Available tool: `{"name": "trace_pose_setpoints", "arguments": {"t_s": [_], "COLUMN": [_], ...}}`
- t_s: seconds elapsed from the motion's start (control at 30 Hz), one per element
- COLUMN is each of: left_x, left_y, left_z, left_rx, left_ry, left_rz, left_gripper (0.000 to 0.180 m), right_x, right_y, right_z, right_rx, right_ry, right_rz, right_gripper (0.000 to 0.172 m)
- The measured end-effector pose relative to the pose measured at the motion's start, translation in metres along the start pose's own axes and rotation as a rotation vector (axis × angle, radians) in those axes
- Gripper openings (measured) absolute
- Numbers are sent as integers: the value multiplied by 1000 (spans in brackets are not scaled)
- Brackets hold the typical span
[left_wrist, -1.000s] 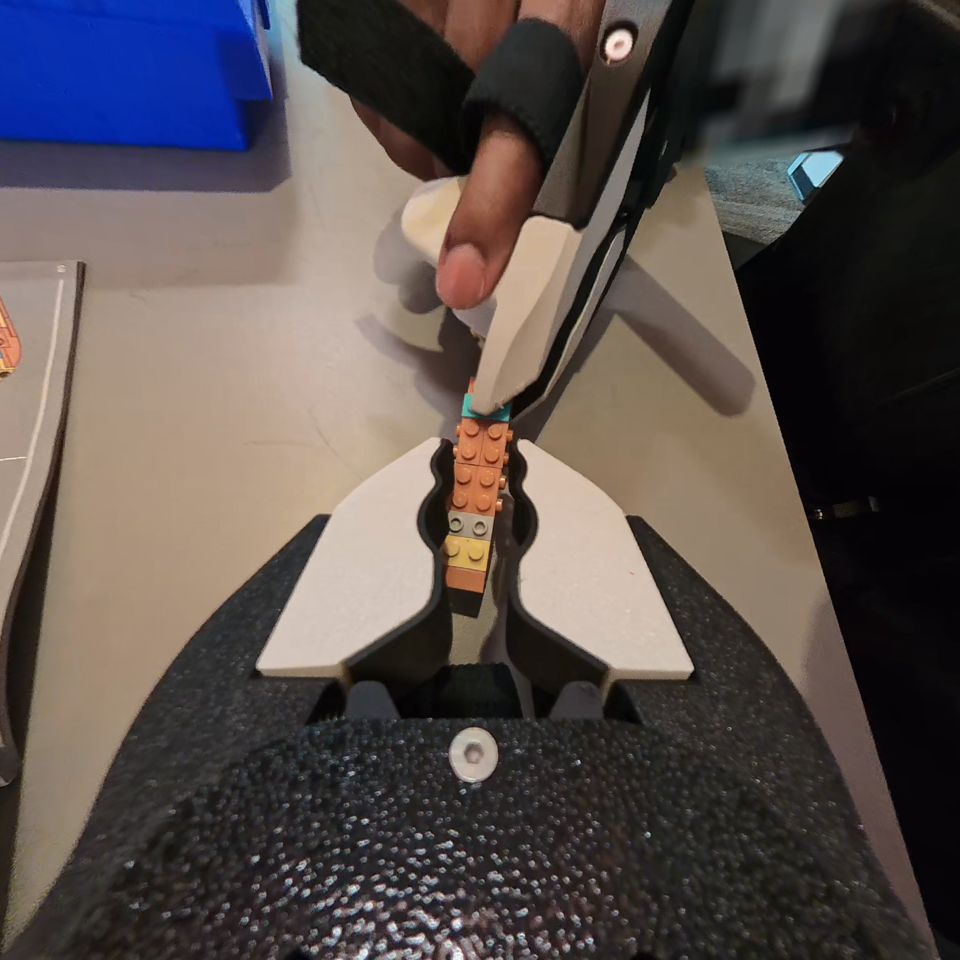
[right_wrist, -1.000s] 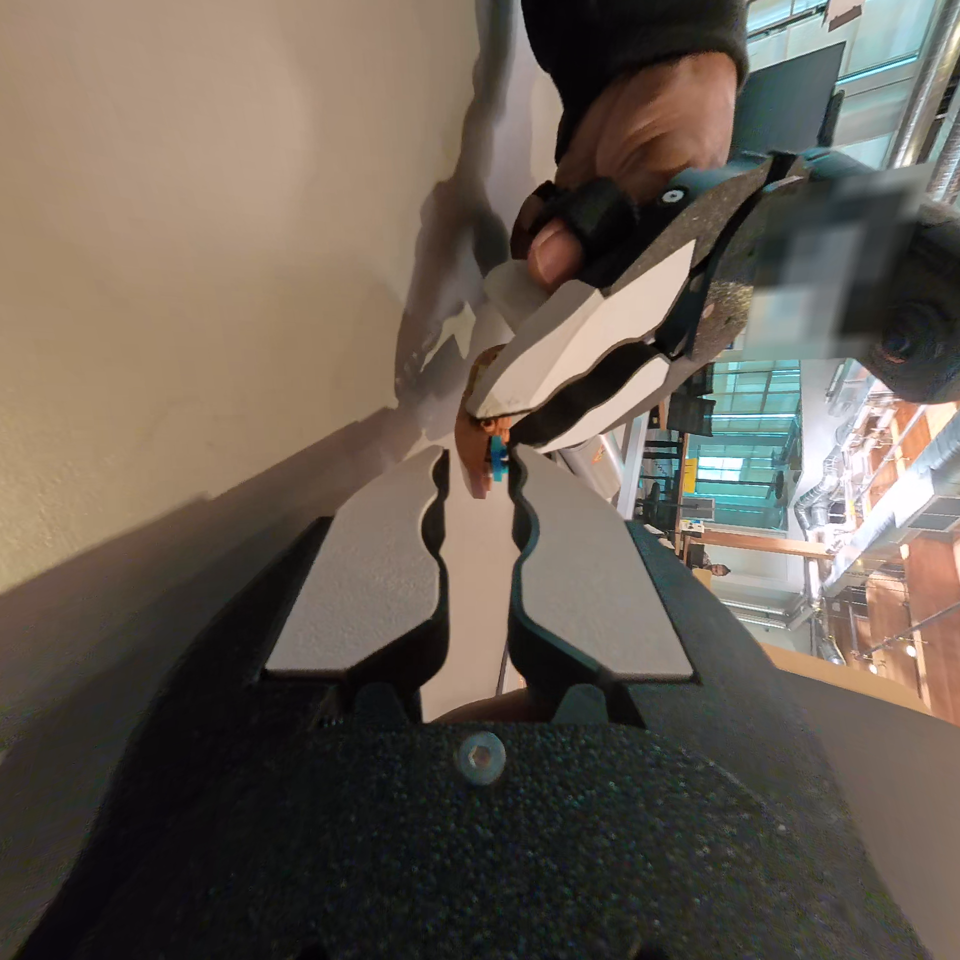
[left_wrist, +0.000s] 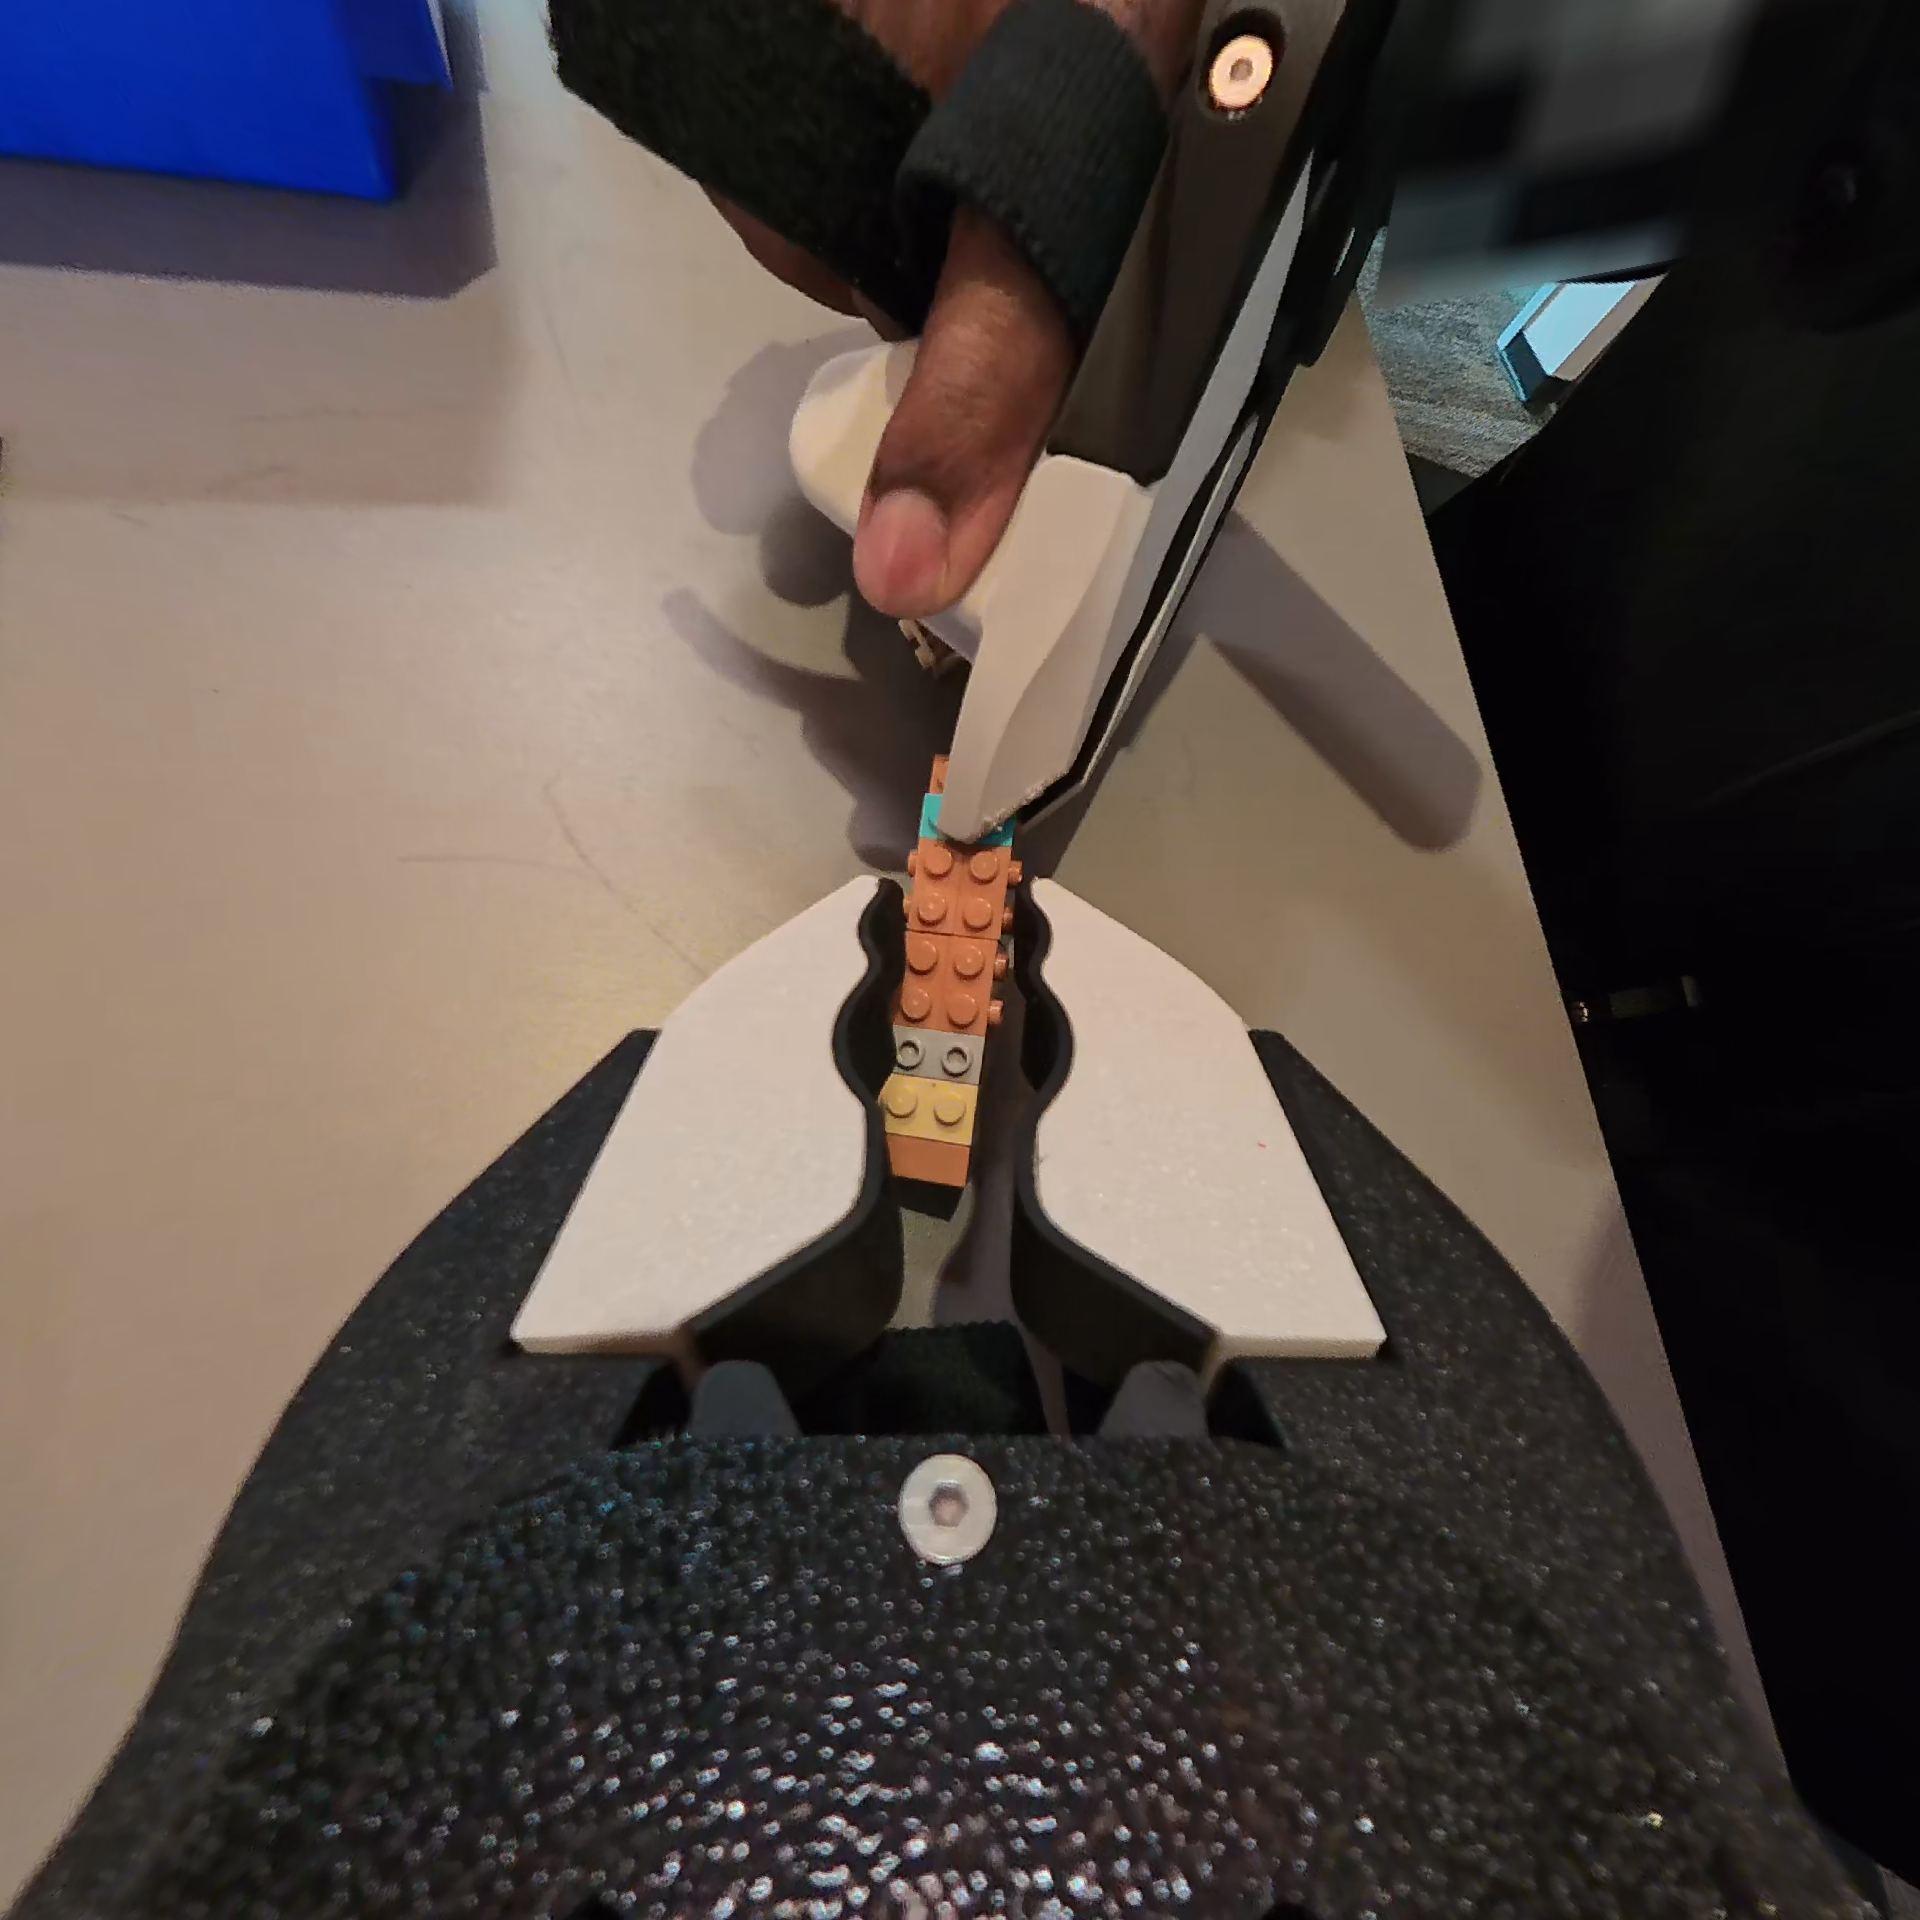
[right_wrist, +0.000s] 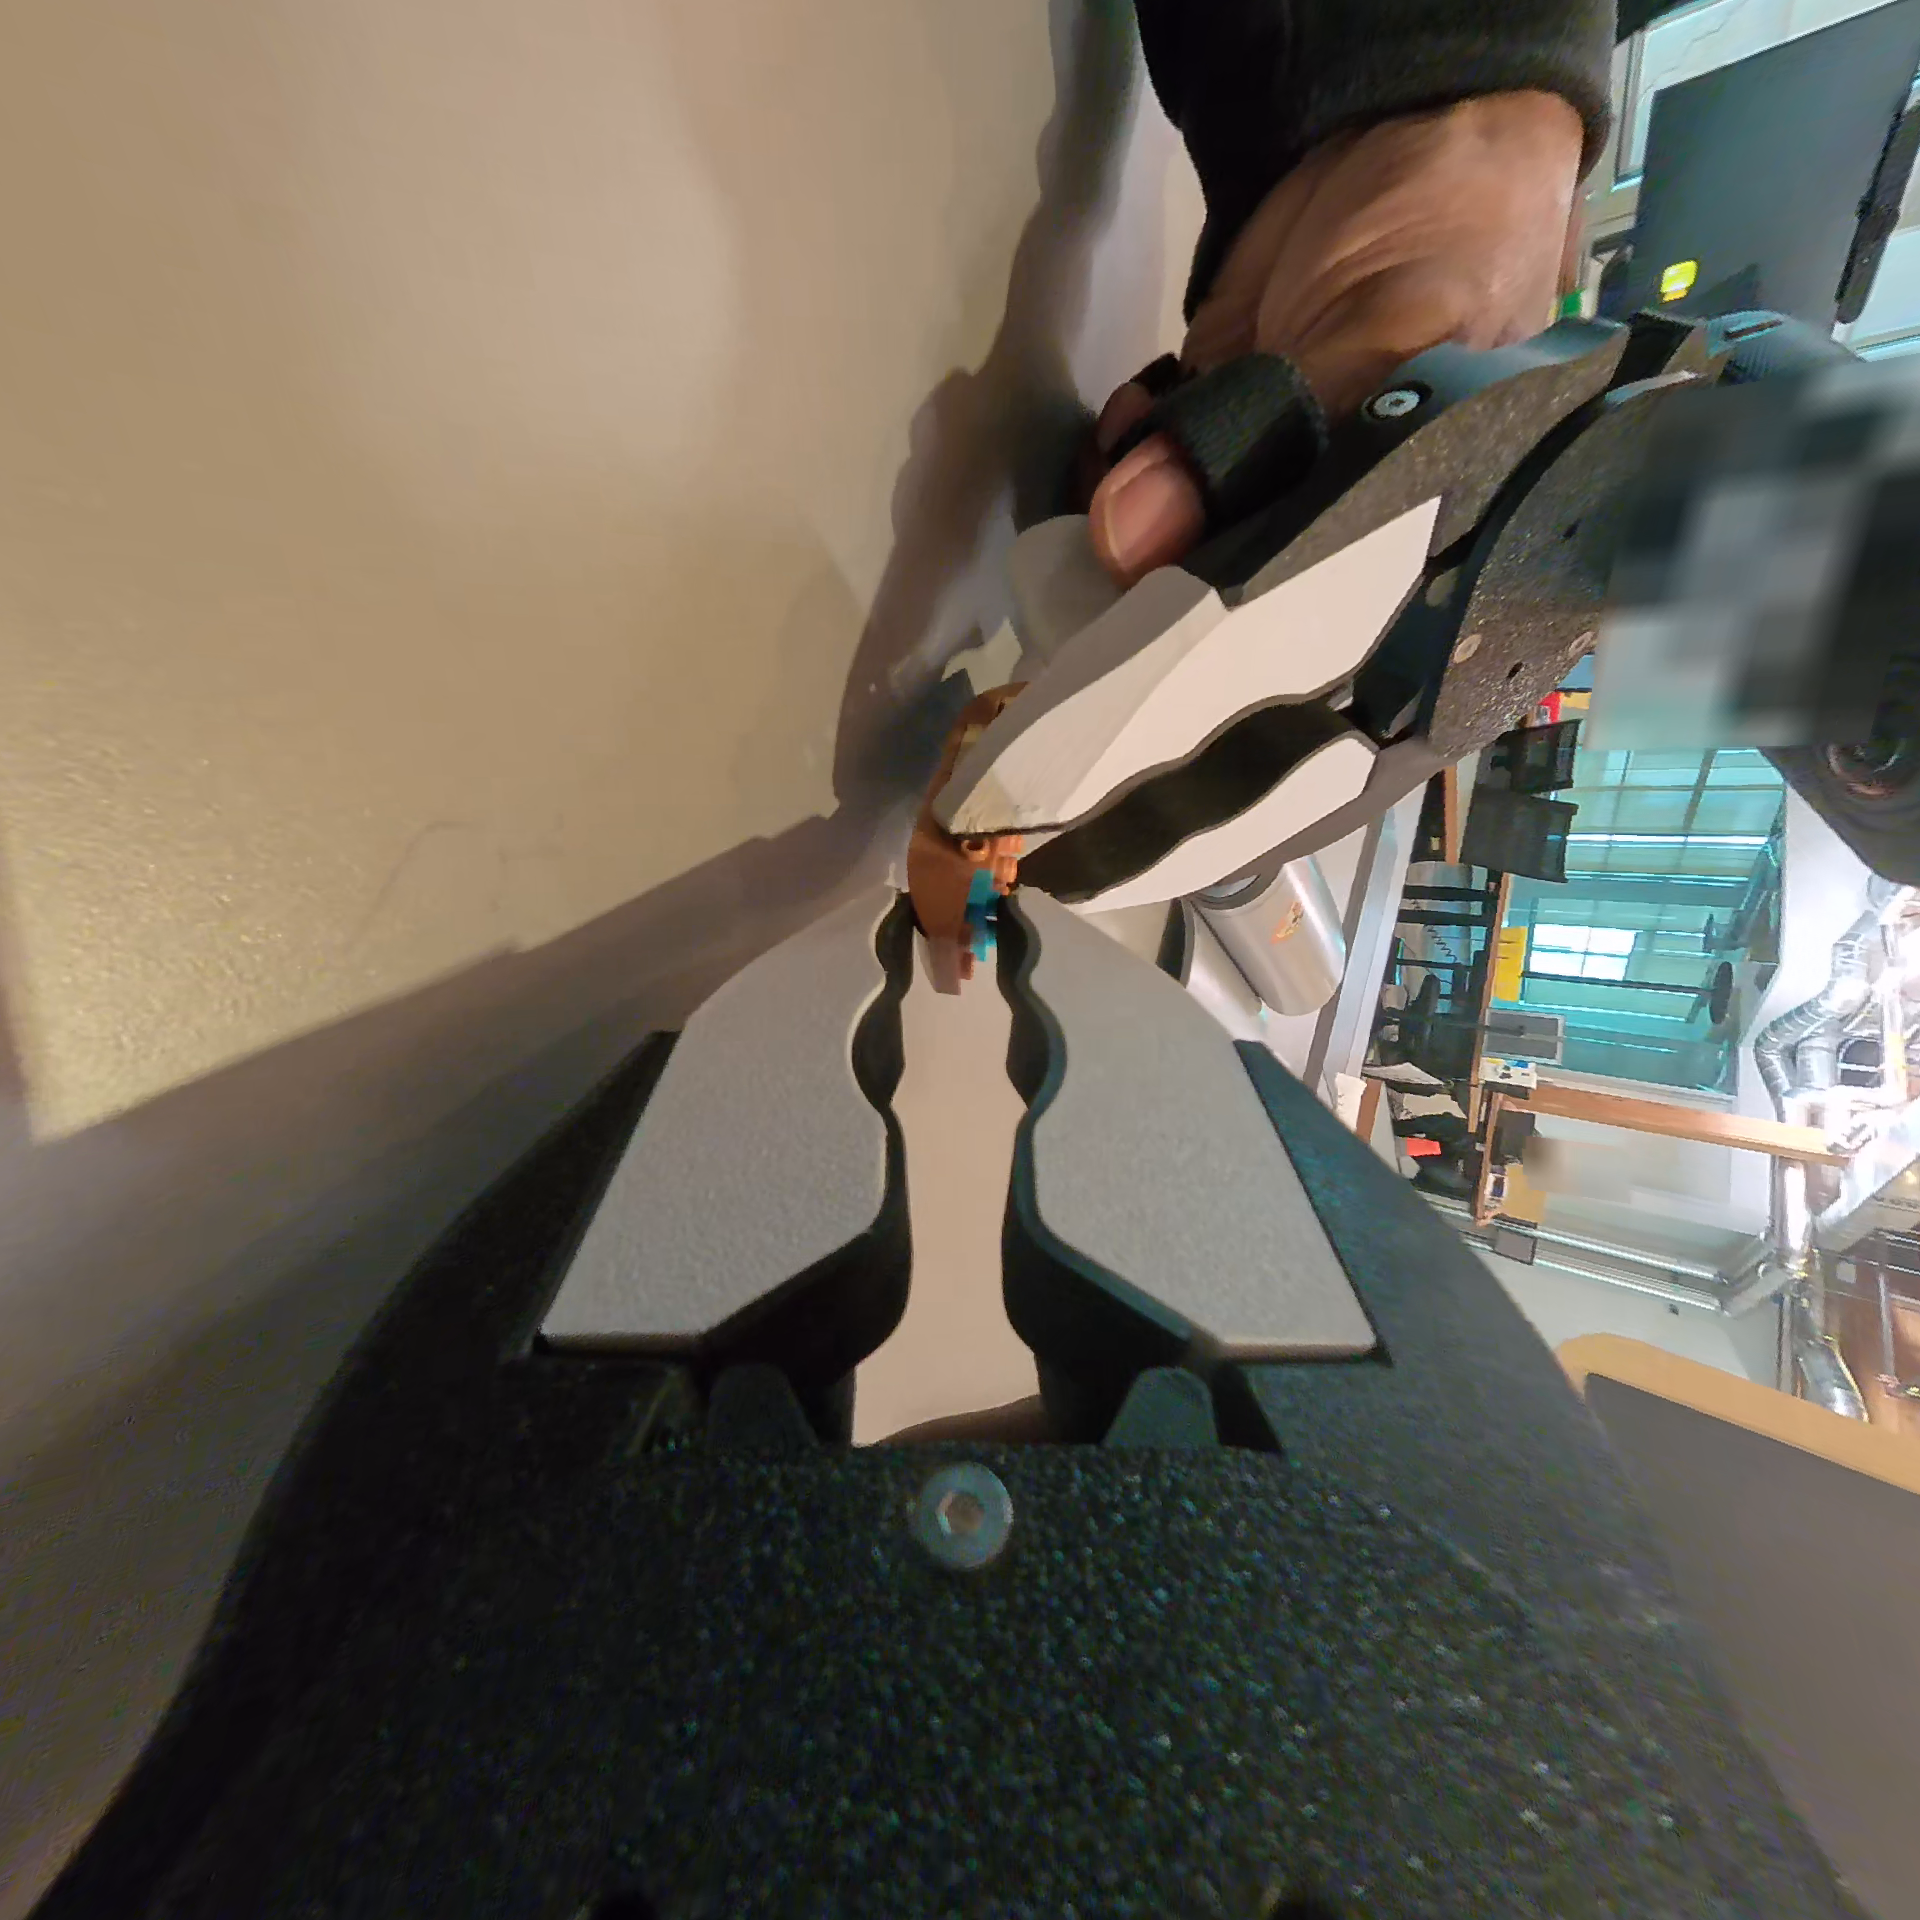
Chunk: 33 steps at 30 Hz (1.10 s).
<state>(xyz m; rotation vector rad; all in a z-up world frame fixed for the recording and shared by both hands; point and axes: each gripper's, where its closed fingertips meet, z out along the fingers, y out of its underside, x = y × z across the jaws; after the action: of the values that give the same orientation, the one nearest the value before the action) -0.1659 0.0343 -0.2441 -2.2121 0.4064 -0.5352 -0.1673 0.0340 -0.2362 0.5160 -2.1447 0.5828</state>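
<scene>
Over the table (left_wrist: 312, 935), the left gripper (left_wrist: 956, 914) is clamping the brick stack (left_wrist: 940, 997) lengthwise between its pads, while the right gripper (right_wrist: 951, 914), its jaws narrower than a second ago, is closing on the teal piece (left_wrist: 935, 812) at the stack's far end.

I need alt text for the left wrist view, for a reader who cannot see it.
The left gripper holds a strip of orange, grey and yellow toy bricks above a beige table. The right gripper, held by a hand, meets the strip's teal far end.
</scene>
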Motion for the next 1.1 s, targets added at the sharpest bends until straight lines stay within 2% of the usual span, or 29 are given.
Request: {"name": "trace_pose_setpoints", "arguments": {"t_s": [0.2,0.3,0.37,0.53,0.67,0.83,1.1], "left_x": [-5,-9,-11,-16,-16,-20,-20], "left_y": [-2,-3,-1,8,10,13,12], "left_z": [-2,-4,-4,-2,0,1,3], "left_rx": [19,20,2,-62,-93,-124,-109], "left_ry": [-27,-67,-93,-148,-177,-225,-247], "left_rz": [-9,10,31,80,121,176,207], "left_gripper": [20,20,20,19,20,20,21], "right_x": [4,9,11,11,-10,-33,-44], "right_y": [4,9,17,36,44,45,41], "right_z": [1,-5,-14,-47,-61,-52,-44], "right_rx": [-8,-17,-40,-20,15,2,43], "right_ry": [31,51,52,0,-162,-239,-297], "right_rz": [51,66,88,286,482,497,556], "right_gripper": [16,34,38,33,25,23,23]}}
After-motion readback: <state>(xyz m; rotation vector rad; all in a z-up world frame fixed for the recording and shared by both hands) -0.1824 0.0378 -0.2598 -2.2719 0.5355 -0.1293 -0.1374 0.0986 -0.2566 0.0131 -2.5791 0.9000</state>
